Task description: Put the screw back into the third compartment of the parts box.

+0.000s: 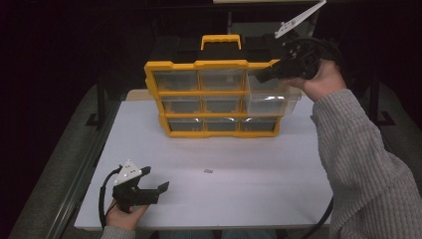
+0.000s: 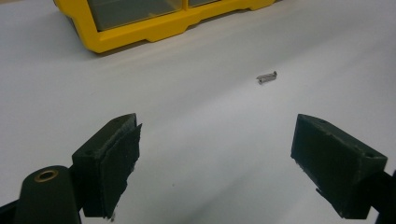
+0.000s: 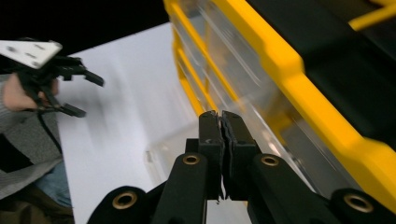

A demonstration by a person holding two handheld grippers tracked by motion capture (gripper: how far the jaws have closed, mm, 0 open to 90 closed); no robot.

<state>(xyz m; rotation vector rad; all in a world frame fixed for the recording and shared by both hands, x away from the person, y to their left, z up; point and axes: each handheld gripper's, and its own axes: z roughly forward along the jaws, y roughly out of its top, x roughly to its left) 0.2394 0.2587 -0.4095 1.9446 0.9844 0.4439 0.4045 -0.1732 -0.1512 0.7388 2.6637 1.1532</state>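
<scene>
I'm holding the right gripper (image 1: 263, 74), jaws together and empty, at the yellow organizer's pulled-out clear plastic drawer (image 1: 271, 102), while the small metal screw (image 1: 208, 171) is lying unpicked before the wide-open left gripper (image 1: 160, 180).

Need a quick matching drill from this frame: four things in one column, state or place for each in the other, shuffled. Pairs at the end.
1. left gripper
2. right gripper
3. screw
4. middle-right drawer

A. pulled partway out of the cabinet
B. jaws open, low over the table
C. lying loose on the white table
D. jaws shut, up at the cabinet's top right

Pairs: 1-B, 2-D, 3-C, 4-A
</scene>
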